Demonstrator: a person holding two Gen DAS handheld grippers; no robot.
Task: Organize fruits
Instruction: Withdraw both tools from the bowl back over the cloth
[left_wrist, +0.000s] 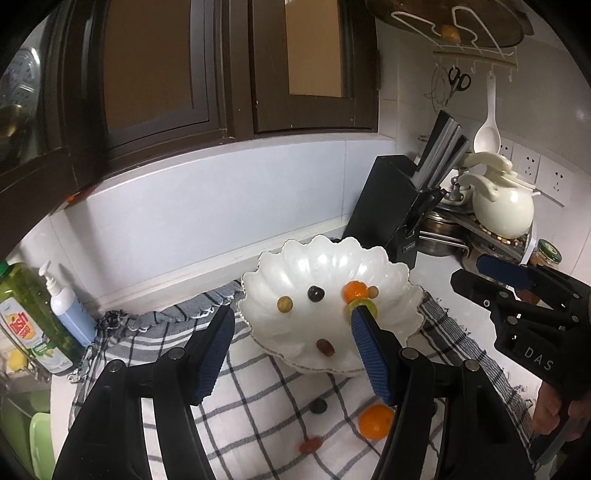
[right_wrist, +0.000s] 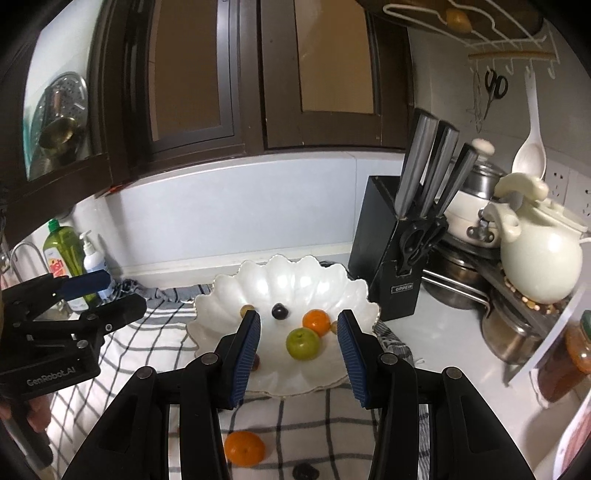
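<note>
In the right wrist view, the right gripper (right_wrist: 298, 345) is seen with its jaws wide apart and nothing between them, framed over the white scalloped bowl (right_wrist: 354, 295) at the centre of the frame. A green fruit (right_wrist: 303, 343) lies loose in the bowl directly between the two blue pads, touching neither. An orange (right_wrist: 316, 322) sits just behind it, a dark grape (right_wrist: 279, 311) further back.

In the left wrist view, the left gripper (left_wrist: 291, 354) is likewise spread wide and holds nothing; its right pad hides most of the green fruit (left_wrist: 364, 305), which lies at that pad's tip, not between the fingers.

The remaining work is judged to lie lower in both frames, on the checked cloth (left_wrist: 258, 391). There a second orange (left_wrist: 376, 421) rests at lower right of the left view, just beside the left gripper's right finger; a dark grape (left_wrist: 318, 406) and a reddish date-like fruit (left_wrist: 311, 445) lie lower centre, between the left fingers and toward the camera from their tips. In the right view the cloth orange (right_wrist: 245, 448) appears at bottom centre, below the pads. All three lie behind both pairs of fingertips, so a pull-back would be needed; the left gripper is judged the nearer to them. Being round, they offer no preferred axis for gripping.
</note>
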